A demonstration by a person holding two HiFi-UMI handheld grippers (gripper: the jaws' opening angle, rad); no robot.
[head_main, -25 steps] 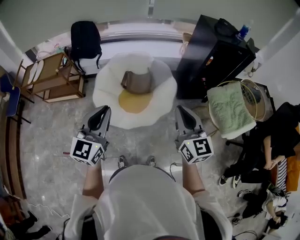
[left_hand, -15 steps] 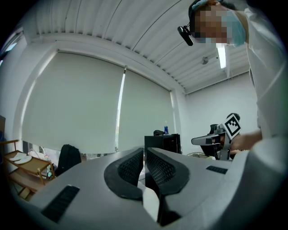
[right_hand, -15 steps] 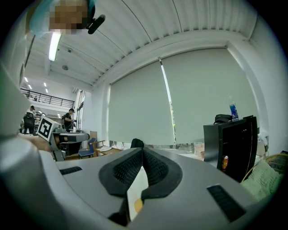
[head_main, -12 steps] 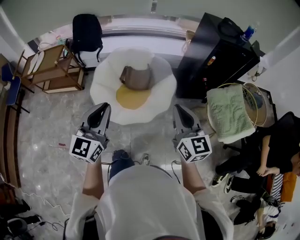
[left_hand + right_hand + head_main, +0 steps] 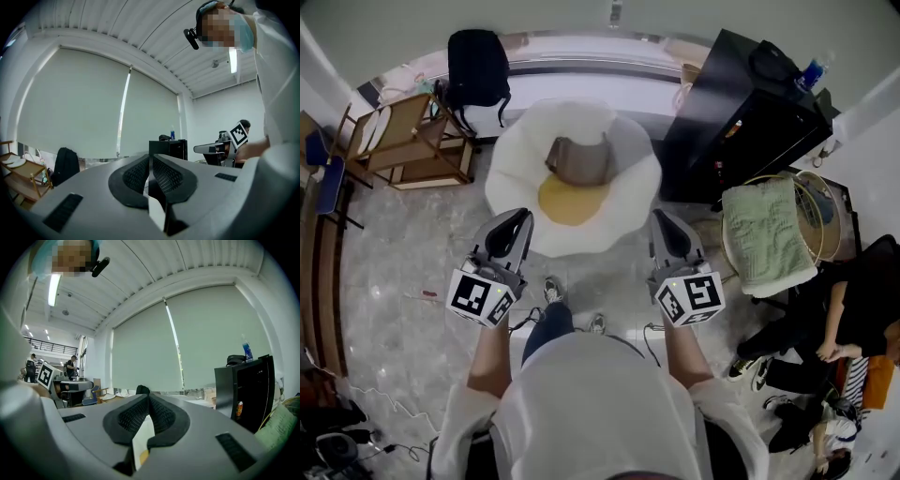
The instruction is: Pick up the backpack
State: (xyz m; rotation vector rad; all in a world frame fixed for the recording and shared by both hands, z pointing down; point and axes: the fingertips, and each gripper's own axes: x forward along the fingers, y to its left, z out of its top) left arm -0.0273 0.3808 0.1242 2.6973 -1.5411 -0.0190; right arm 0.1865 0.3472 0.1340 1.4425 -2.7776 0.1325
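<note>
Backpack (image 5: 475, 67), black: stood at far wall beside wooden rack (image 5: 412, 141), well apart from tools. Left gripper (image 5: 512, 225), right gripper (image 5: 664, 225): jaws pressed together, empty. Risk (judged): unopened jaws would shove pack over.

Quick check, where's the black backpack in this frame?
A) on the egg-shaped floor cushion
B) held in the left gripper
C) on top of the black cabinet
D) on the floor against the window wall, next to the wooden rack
D: the black backpack stands upright at the window wall, right beside the wooden rack.
</note>
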